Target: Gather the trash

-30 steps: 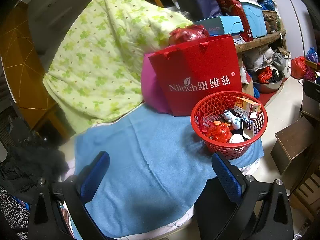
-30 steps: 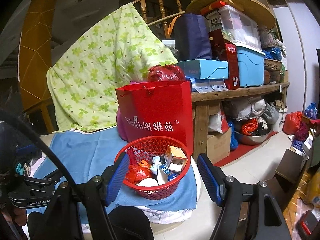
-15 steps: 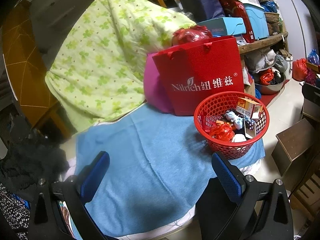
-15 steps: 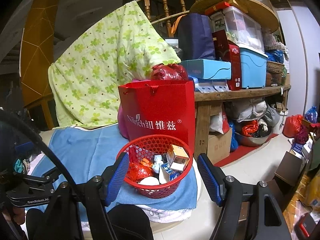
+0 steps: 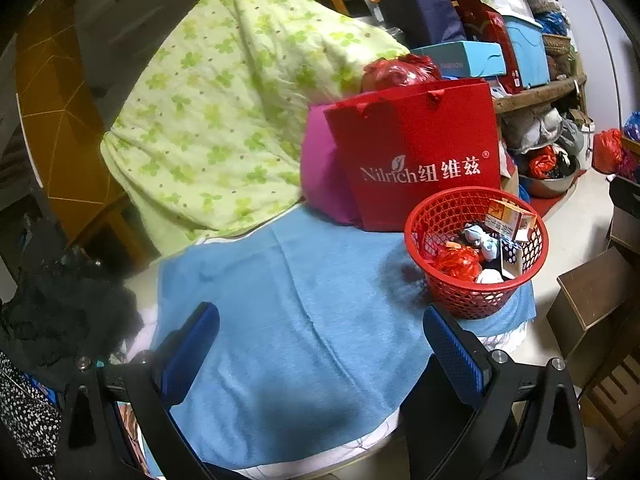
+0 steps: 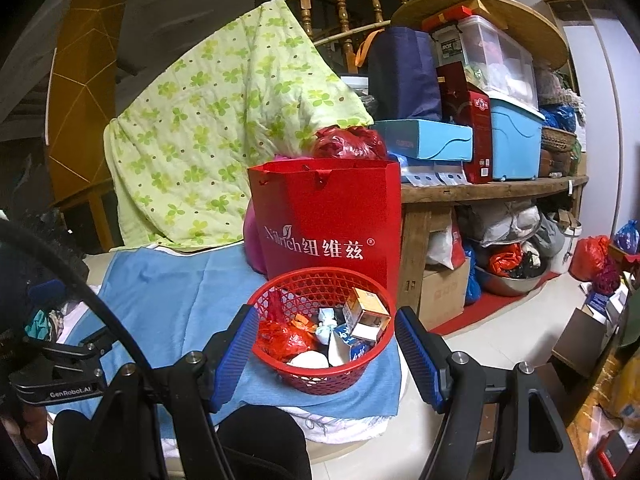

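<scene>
**Trash in the basket, both grippers wide and empty**

Trash heaped inside the red basket: a crumpled red wrapper, a small carton leaning against the far rim, a blue-white twist of paper, something white at the near side. Same heap from the right wrist view, basket low in the middle, carton toward its right.

Basket standing on the blue cloth, near the cloth's right edge. Just behind the basket, upright, a red paper bag with white lettering; touching or only close, cannot tell. Beside the bag, to its left, a pink bag. Behind both, a green floral quilt draped down to the cloth. Right of the bag, a wooden shelf loaded with boxes.

Left gripper above the cloth, left of and nearer than the basket, fingers spread wide, nothing between them. Right gripper in front of the basket, fingers spread wide to either side of it in view, holding nothing.
</scene>
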